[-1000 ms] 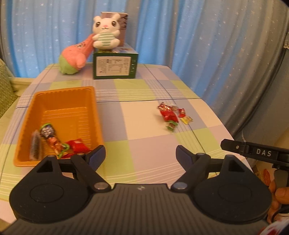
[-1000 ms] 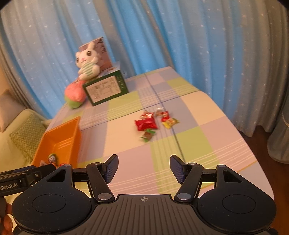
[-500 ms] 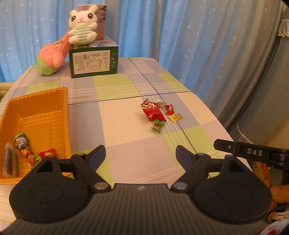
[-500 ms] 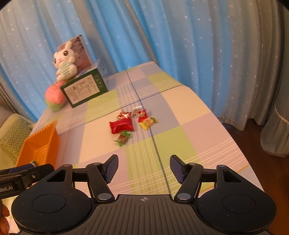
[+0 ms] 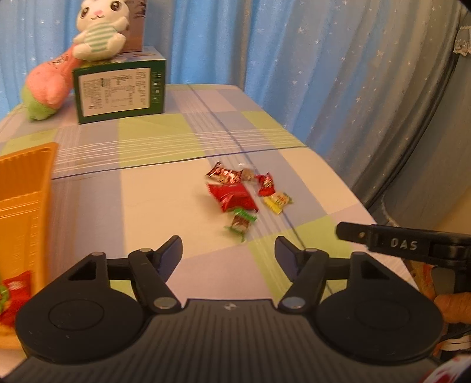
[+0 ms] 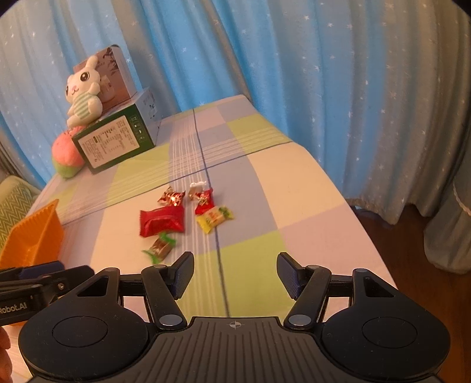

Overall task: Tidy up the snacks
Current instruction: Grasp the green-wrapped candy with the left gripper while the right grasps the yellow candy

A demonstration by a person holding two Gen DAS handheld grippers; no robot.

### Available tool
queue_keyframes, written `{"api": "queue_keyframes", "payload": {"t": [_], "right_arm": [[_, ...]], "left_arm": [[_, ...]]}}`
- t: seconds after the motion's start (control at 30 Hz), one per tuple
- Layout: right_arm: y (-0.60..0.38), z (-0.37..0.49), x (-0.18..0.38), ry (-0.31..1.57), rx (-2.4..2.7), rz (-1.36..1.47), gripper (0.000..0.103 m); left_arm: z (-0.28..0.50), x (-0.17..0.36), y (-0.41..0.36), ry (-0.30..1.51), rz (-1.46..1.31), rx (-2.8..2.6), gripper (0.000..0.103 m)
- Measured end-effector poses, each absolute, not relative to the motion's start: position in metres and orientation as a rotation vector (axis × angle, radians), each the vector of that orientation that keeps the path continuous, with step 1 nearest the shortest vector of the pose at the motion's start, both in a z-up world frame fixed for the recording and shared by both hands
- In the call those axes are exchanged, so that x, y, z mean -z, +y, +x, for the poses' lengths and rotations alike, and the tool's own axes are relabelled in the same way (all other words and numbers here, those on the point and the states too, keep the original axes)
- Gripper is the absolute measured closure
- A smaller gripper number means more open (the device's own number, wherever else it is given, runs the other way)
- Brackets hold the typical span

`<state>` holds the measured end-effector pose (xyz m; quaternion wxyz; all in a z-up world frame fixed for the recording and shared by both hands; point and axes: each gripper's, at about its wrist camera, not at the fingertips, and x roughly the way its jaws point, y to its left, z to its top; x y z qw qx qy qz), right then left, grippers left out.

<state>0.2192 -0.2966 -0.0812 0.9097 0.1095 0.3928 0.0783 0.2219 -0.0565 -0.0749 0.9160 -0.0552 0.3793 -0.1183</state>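
Observation:
A small heap of wrapped snacks lies on the checked tablecloth: a big red packet (image 5: 234, 198) (image 6: 162, 221), a green-ended candy (image 5: 240, 224) (image 6: 159, 247), a yellow one (image 5: 278, 201) (image 6: 215, 218) and smaller red ones (image 6: 203, 200). The orange tray (image 5: 23, 188) (image 6: 32, 235) stands at the left with a red packet (image 5: 14, 291) inside. My left gripper (image 5: 228, 254) hovers short of the heap, its jaws closing with nothing between them. My right gripper (image 6: 234, 274) hangs open and empty just in front of the heap.
At the table's far left a green box (image 5: 119, 90) (image 6: 113, 141) carries a white plush rabbit (image 5: 101, 28) (image 6: 82, 91), with a pink and green plush (image 5: 47, 85) beside it. Blue curtains hang behind. The table's right edge (image 6: 353, 206) drops to the floor.
Both grippers have come forward and down toward the snack heap, which now looks larger and nearer. The left gripper's jaws stand narrower than before. The tray has slid toward the left edge of both views.

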Motion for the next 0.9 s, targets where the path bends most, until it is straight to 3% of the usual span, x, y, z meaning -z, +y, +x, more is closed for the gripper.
{"api": "queue_keyframes", "payload": {"t": [0.13,0.6,0.8,0.9], "right_arm": [[-0.296,0.240,0.097,0.817,-0.176,0.198,0.040],[-0.294,0.274,0.116,0.791,-0.210,0.147,0.043],[-0.290,0.279,0.119,0.793,-0.216,0.115,0.043],[-0.285,0.283,0.122,0.790,-0.242,0.092,0.043]], "left_arm": [[0.242,0.093,-0.067,0.775,-0.088,0.274,0.047],[0.287,0.137,-0.099,0.771,0.079,0.321,0.064],[0.292,0.144,-0.103,0.785,0.109,0.342,0.084],[0.287,0.140,-0.097,0.789,0.091,0.325,0.085]]}}
